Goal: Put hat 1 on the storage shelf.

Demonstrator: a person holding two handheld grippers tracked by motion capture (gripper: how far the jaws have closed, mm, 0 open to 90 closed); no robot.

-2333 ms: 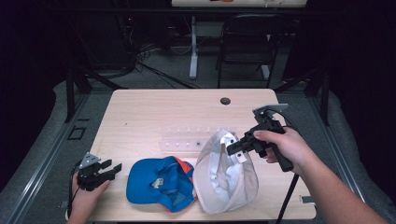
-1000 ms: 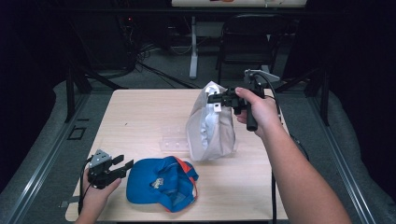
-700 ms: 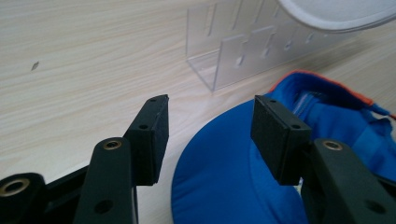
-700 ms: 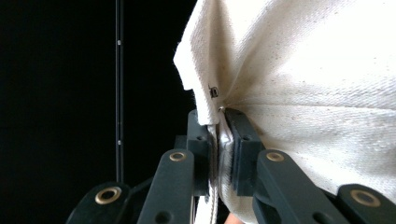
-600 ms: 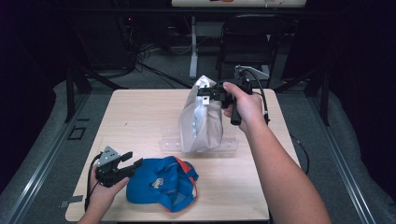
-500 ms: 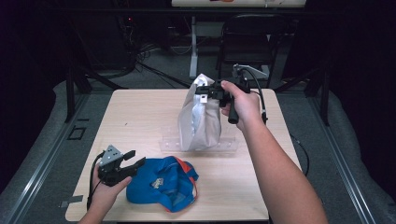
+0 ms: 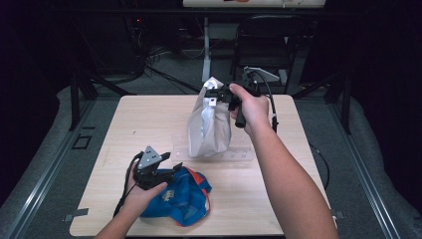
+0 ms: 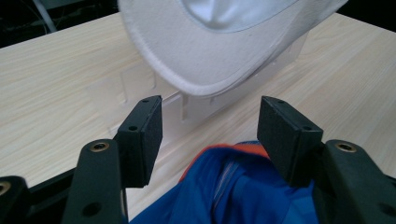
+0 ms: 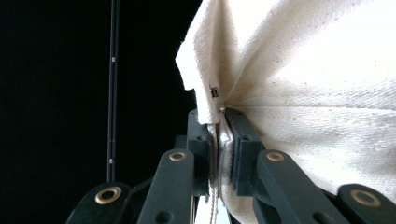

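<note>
The landmark here is the clear rack (image 7: 214, 152), a see-through stand lying on the middle of the table (image 7: 109, 144).

Nearest the person, just short of the rack, lies the blue cap (image 7: 181, 196). The left gripper (image 7: 171, 172) sits at the cap's near-left edge; its jaws have just been opening and now stand wide, one pad (image 8: 142, 135) on each side of the blue cloth and pressing on nothing. In the left gripper view the blue cap (image 8: 243, 186) bulges up between the jaws without being pinched.

Over the rack hangs the white cap (image 7: 209, 127), its lower edge at or just above the rack; I cannot tell whether it touches. The right gripper (image 7: 219, 94) holds it from above the rack's far side, jaws clamped tight on a fold of the white cloth (image 9: 327, 93) at the cap's top.

I judge the step in hand to be setting the white cap onto the rack while the left gripper readies a grab on the blue one. The next move seems to call for lowering the white cap until it seats on the rack, then letting go; the left jaws need to close on the blue cap's edge or brim before lifting it toward the rack.
</note>
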